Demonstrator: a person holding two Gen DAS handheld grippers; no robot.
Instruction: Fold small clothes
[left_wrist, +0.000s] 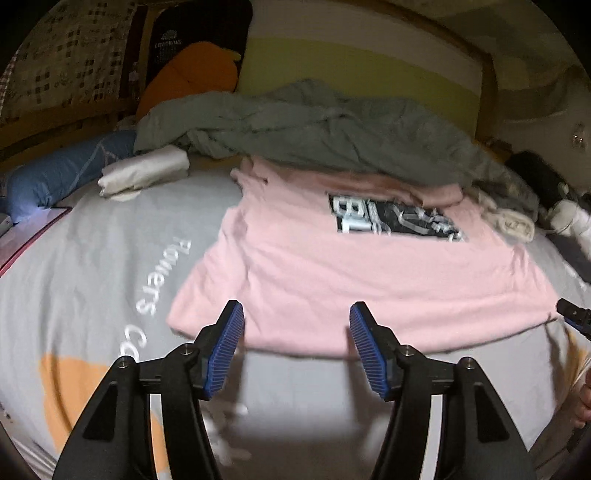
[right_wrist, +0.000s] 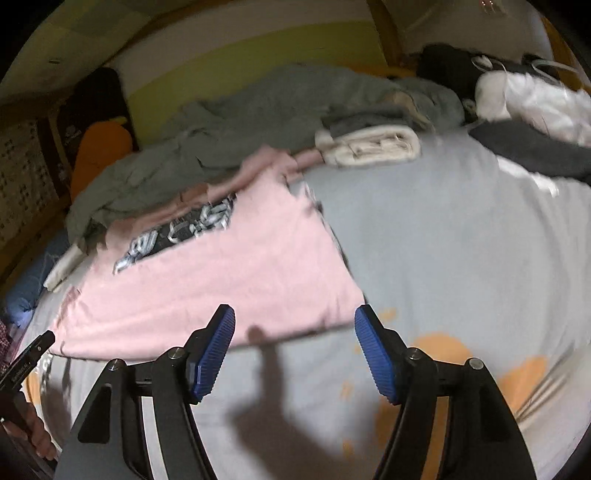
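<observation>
A pink T-shirt (left_wrist: 351, 273) with a black and white print lies flat on the grey bed sheet (left_wrist: 92, 258); its far end is tucked under a grey blanket. My left gripper (left_wrist: 297, 314) is open and empty, just above the shirt's near hem. In the right wrist view the shirt (right_wrist: 221, 273) lies to the left. My right gripper (right_wrist: 294, 317) is open and empty, over the hem's right corner. Each gripper's tip shows at the edge of the other view.
A rumpled grey blanket (left_wrist: 314, 129) lies across the back. A folded white cloth (left_wrist: 144, 170) and a blue pillow (left_wrist: 55, 173) sit at the left. A cream folded cloth (right_wrist: 369, 144), white and dark clothes (right_wrist: 528, 122) lie at the right. An orange cushion (left_wrist: 192, 70) leans behind.
</observation>
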